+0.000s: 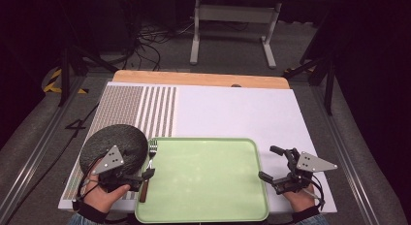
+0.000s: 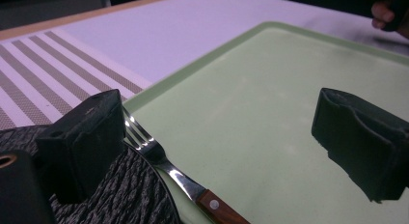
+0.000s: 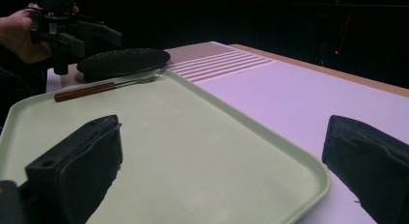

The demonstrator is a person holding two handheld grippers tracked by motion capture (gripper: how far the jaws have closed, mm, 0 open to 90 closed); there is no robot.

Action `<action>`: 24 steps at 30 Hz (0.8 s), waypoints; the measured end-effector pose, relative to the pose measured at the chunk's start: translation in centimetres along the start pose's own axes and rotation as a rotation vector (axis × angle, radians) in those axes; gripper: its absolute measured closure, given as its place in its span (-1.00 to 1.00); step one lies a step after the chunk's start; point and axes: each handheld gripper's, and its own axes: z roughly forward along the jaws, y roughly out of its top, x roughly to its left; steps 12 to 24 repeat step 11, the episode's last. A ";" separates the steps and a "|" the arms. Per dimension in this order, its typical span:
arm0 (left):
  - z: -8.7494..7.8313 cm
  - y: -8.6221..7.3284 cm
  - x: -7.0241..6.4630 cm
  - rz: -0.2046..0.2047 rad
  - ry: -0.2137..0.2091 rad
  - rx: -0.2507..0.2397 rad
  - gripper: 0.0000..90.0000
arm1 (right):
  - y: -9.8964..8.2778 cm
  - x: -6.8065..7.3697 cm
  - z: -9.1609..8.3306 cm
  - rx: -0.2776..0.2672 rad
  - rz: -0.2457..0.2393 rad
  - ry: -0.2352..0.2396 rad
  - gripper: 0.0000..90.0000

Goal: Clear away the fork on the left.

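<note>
A pale green tray (image 1: 208, 181) lies at the table's near edge. Along its left rim rests a fork (image 1: 152, 154) with a wooden handle, tines pointing away from me. A dark round woven plate (image 1: 118, 137) sits just left of the tray. My left gripper (image 1: 143, 179) hovers over the fork's handle, open, one jaw above the plate (image 2: 125, 195) and the other above the tray (image 2: 270, 89), with the fork (image 2: 164, 161) low between them. My right gripper (image 1: 270, 163) stands open at the tray's right rim, straddling the rim (image 3: 308, 166), nothing between its jaws.
A white cover (image 1: 232, 111) spreads over the table, with a striped brown placemat (image 1: 145, 108) at the far left. A wooden edge (image 1: 194, 78) runs along the back. Beyond it stand a desk frame (image 1: 232, 21) and floor cables.
</note>
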 end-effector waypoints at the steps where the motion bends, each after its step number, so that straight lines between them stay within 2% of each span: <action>1: -0.2 -0.2 0.0 0.002 0.004 -0.007 -0.86 | 0.0 0.0 0.0 0.000 0.000 0.000 -0.97; 2: -0.4 -0.4 0.0 0.007 0.006 -0.018 -0.87 | 0.0 0.0 0.0 0.000 0.000 0.000 -0.97; 6: -0.9 -1.3 0.2 -0.017 0.013 -0.033 -0.88 | 0.0 0.0 0.0 0.000 0.000 0.000 -0.97; 10: -1.0 -1.9 0.8 -0.026 0.021 -0.029 -0.89 | 0.0 0.0 0.0 0.002 -0.001 -0.001 -0.97; 24: -1.0 -2.0 0.9 -0.026 0.022 -0.031 -0.89 | 0.0 0.0 0.1 0.002 -0.001 -0.001 -0.97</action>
